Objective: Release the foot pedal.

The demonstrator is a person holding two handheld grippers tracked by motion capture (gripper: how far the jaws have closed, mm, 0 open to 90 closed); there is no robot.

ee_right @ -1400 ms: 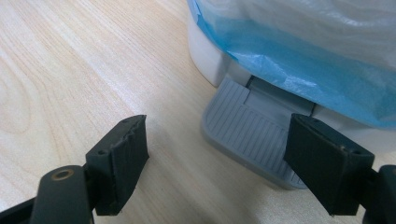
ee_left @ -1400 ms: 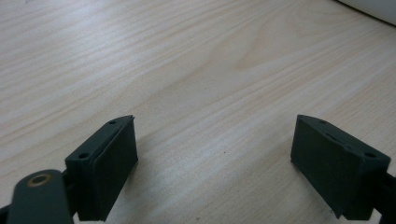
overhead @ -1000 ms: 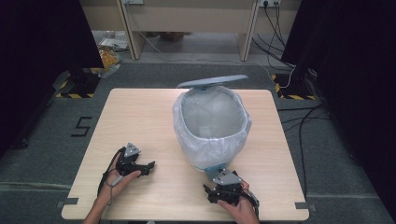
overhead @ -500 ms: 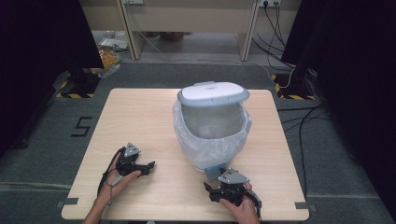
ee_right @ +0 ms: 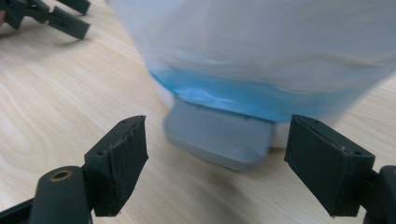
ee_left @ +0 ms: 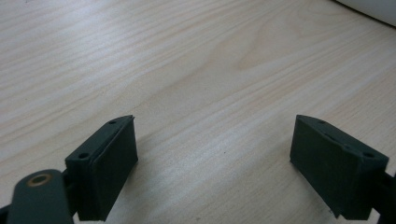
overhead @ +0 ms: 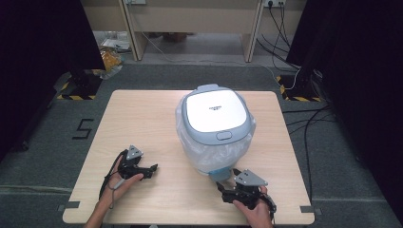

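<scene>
Bin (overhead: 216,128), lid shut, stands mid-table with its grey pedal (ee_right: 219,135) (blurred) just ahead of the right gripper (ee_right: 215,163), spread wide and empty; press squarely downward. Left gripper (ee_left: 215,154) gapes empty too.

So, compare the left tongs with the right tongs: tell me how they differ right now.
The left tongs rest over bare wooden table, well apart from the pedal bin; the right tongs sit close to the bin's base. In the gripper views, the left tongs frame only wood grain, while the right tongs frame the bin's grey foot pedal without touching it. Both are open, hand-held, low and empty.
</scene>
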